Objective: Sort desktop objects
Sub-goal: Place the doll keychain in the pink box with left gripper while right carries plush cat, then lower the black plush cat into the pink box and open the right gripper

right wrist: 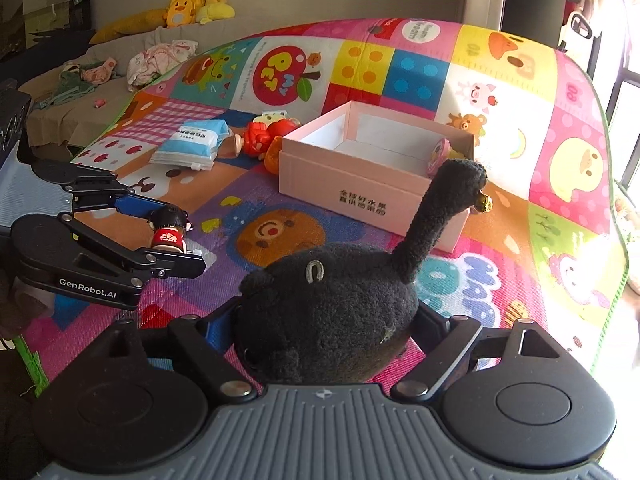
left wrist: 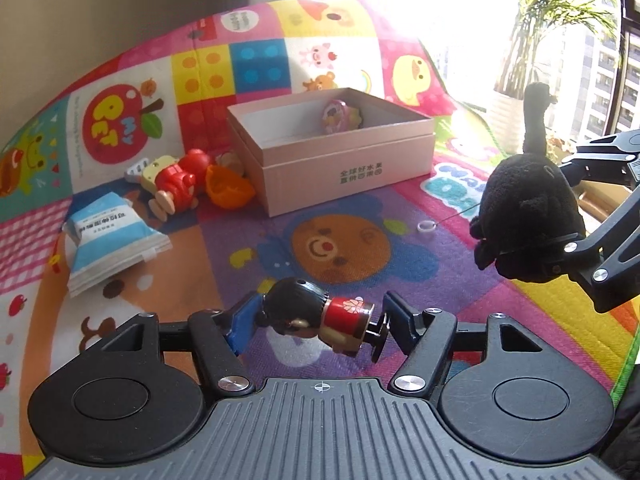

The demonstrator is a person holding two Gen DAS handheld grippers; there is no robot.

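Note:
A small doll (left wrist: 316,316) with black hair and a red body lies sideways between the pads of my left gripper (left wrist: 320,318), which is shut on it above the play mat. The right wrist view shows the same doll (right wrist: 170,228) in the left gripper (right wrist: 168,236) at the left. My right gripper (right wrist: 328,320) is shut on a black plush animal (right wrist: 332,304) whose long neck points up toward the box. The left wrist view shows this plush (left wrist: 528,212) at the right. An open pink box (left wrist: 340,172) stands ahead with a round pink toy (left wrist: 336,118) inside.
Left of the box lie a red wooden figure (left wrist: 176,184), an orange piece (left wrist: 228,188) and a blue-and-white packet (left wrist: 108,232). A small white ring (left wrist: 426,226) lies on the mat (left wrist: 332,248). A sofa with clothes and yellow plush toys (right wrist: 192,4) stands at the back left.

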